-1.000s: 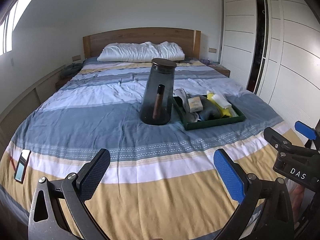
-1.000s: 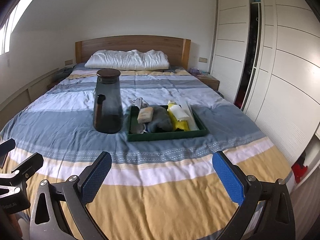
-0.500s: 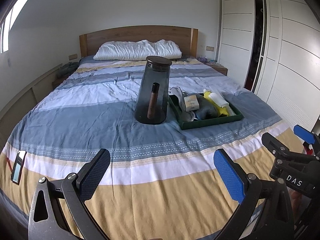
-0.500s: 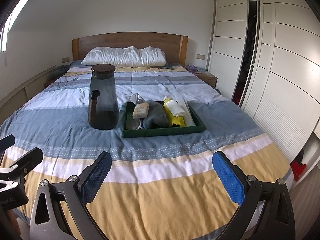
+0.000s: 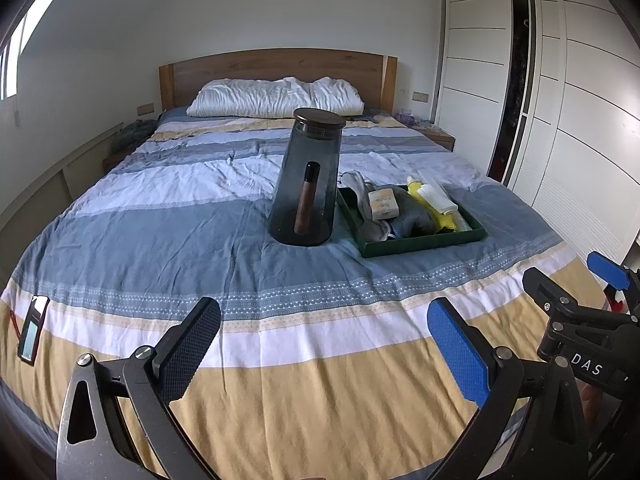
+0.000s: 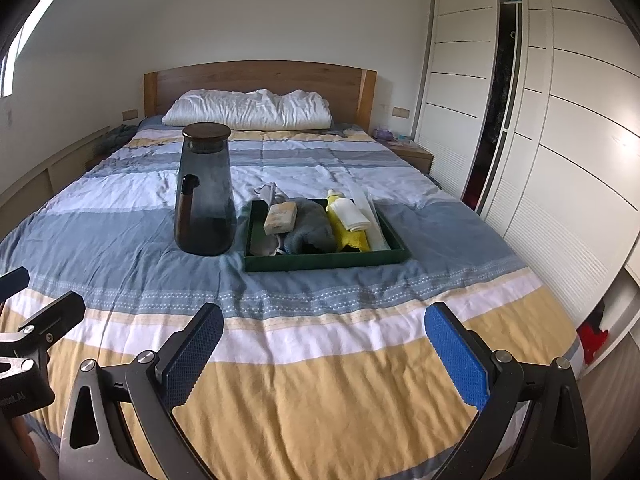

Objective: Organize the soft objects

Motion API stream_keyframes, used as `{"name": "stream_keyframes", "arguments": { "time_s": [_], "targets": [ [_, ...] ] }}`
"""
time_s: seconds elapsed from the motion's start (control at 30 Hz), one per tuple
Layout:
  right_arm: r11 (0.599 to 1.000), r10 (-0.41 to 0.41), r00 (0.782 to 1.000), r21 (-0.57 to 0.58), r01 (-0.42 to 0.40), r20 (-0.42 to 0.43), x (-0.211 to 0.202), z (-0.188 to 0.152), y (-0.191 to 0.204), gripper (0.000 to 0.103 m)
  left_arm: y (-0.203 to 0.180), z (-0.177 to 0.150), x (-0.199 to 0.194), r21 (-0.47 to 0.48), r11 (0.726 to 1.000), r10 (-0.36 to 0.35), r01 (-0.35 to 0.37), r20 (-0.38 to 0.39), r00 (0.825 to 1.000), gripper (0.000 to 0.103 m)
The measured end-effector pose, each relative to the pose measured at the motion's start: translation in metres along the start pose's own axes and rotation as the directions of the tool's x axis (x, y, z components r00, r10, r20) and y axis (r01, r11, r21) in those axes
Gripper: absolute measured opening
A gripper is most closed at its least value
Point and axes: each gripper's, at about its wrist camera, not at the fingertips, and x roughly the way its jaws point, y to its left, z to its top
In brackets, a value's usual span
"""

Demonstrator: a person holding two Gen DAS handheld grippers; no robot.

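Two tongs [image 5: 324, 332] [image 6: 324, 330] agape above striped bed [image 6: 320, 380]; wardrobe [image 6: 560, 160] right.

The bed cover [image 5: 168, 236] is soft cloth with lots of little wrinkles. The pillow [image 5: 276, 98] is crumpled white cloth. The headboard [image 6: 260, 76] is smooth brown wood. The jug [image 5: 306, 184] is shiny dark see-through glass or plastic, with a matt brown lid [image 5: 320, 117] and a wooden-looking handle [image 5: 306, 204]. The tray [image 6: 320, 261] looks matt and dark green. In it lie a fuzzy grey cloth [image 6: 310, 228], a yellow cloth [image 6: 350, 236] and a small box [image 6: 281, 218] that looks like plain cardboard. The gripper pads [image 6: 456, 354] are bumpy blue rubber on matt black arms with shiny metal screws. The wardrobe doors [image 6: 560, 160] are smooth and white.
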Motion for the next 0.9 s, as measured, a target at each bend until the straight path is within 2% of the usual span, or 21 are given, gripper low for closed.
{"name": "stream_keyframes", "arguments": {
  "time_s": [0.9],
  "targets": [
    [1.0,0.003,1.0,-0.012,-0.003,0.002,0.0011,0.0006,0.0005,0.103,-0.0013,0.0006,-0.0025,0.01,1.0,-0.014,0.014,0.001,1.0,0.101]
  ]
}}
